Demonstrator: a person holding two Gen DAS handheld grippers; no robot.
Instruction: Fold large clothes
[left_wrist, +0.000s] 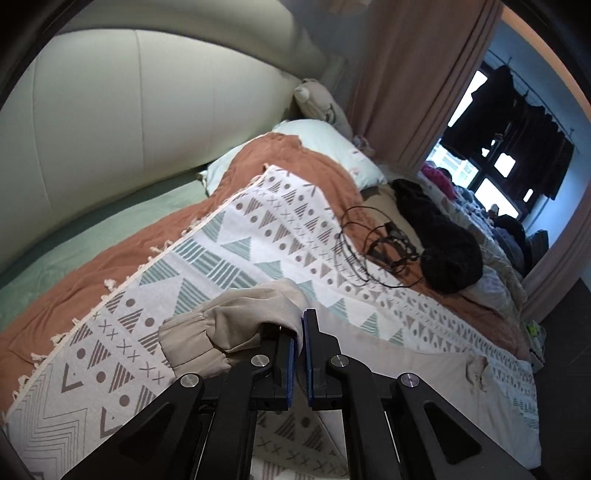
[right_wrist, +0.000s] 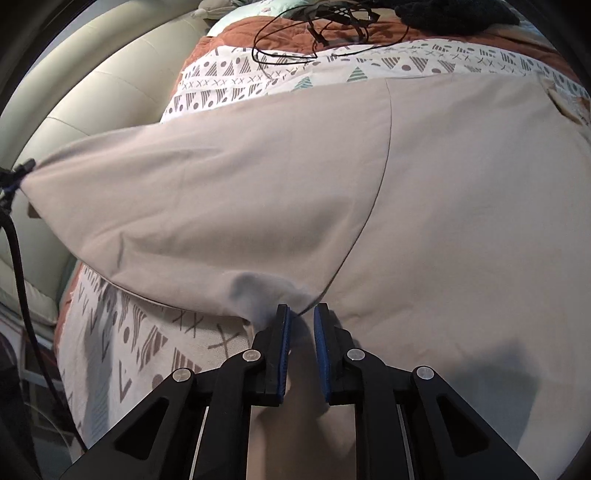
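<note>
Garment (right_wrist: 369, 184), beige, spread over patterned blanket (left_wrist: 258, 236) on bed. Elastic cuff end pinched tight in left gripper (left_wrist: 300, 332), lifted off blanket at left. Right gripper (right_wrist: 302, 314) at near edge, narrowly apart, fabric fold between its pads; firm pinch uncertain. Black cable (left_wrist: 354, 251) lying far right.

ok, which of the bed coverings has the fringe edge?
The patterned blanket: white with triangles and crosses, tassels along its edge. The rust-brown cover beneath is plain.
</note>
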